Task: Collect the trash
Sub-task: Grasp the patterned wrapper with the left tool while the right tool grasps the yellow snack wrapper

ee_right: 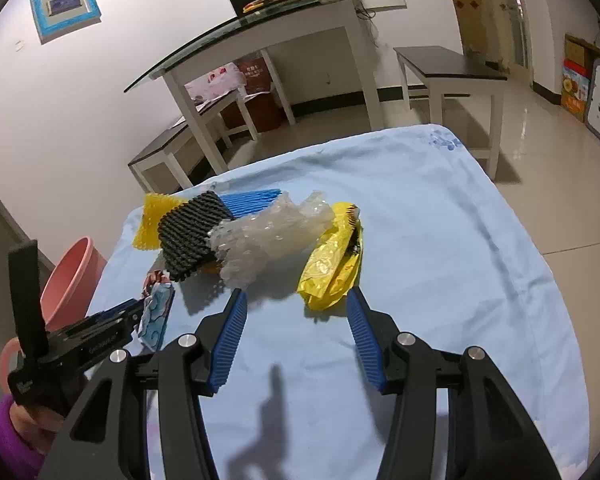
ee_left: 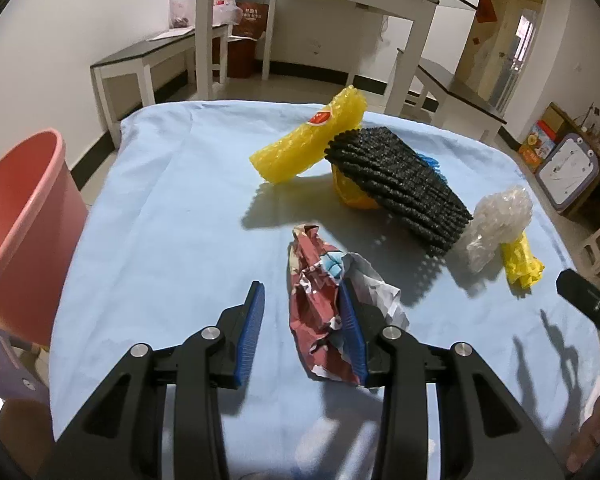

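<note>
Left tool (ee_left: 302,300), spread apart, partly hides crumpled wrapper (ee_left: 316,312); right tool (ee_right: 296,308) likewise spread

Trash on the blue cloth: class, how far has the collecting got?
Nothing visibly done: what shows of the pink bin holds no trash. In hand: the open left gripper straddles the crumpled wrapper. The right gripper is open, holding nothing. Left: yellow foam net, black foam net, bubble wrap, yellow bag.
</note>
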A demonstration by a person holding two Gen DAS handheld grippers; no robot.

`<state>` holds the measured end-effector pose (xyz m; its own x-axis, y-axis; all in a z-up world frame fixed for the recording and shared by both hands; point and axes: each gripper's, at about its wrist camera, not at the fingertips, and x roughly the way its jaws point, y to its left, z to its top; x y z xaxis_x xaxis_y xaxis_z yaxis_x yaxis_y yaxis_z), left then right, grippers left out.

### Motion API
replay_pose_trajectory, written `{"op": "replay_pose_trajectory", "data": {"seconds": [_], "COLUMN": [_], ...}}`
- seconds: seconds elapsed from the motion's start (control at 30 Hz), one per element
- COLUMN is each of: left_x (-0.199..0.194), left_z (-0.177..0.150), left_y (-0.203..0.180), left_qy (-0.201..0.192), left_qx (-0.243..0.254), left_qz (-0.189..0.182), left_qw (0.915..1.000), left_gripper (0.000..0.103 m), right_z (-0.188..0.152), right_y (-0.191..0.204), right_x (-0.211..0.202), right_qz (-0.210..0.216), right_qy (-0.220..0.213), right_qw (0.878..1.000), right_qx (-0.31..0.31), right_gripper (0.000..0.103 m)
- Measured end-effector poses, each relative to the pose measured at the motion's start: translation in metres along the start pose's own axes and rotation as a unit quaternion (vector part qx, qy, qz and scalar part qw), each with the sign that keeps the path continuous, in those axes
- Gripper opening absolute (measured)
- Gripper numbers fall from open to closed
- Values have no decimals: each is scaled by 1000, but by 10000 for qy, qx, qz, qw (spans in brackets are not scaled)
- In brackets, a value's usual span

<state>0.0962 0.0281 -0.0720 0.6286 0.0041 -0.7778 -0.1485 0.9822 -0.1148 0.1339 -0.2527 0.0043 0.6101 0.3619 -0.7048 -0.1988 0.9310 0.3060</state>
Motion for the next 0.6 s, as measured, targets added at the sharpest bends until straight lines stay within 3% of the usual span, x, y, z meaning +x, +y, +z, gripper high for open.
{"op": "replay_pose_trajectory", "data": {"seconds": [0.07,0.43,0.47,0.6], "left_x": [0,-19,-21,-30], "left_z": [0,1,2,3], "left_y": [-3,-4,-4,0], "left_qy": [-17,-146,-159,-243], "left_qx": [48,146,135,126], "left_qz": [-97,-274,-300,-348], "left_qw": [9999,9994,9993,9990], "left_gripper": [22,18,18,18], "right_z": [1,10,10,8], "right_y": [-1,-13,-14,-19], "right_x": [4,33,35,39], "right_qz": [-20,-237,-262,-242], "right_qy": [48,321,352,480], "right_qw": [10000,9986,9984,9974], "right_qx": [17,334,364,473], "right_gripper": [51,50,48,20]}}
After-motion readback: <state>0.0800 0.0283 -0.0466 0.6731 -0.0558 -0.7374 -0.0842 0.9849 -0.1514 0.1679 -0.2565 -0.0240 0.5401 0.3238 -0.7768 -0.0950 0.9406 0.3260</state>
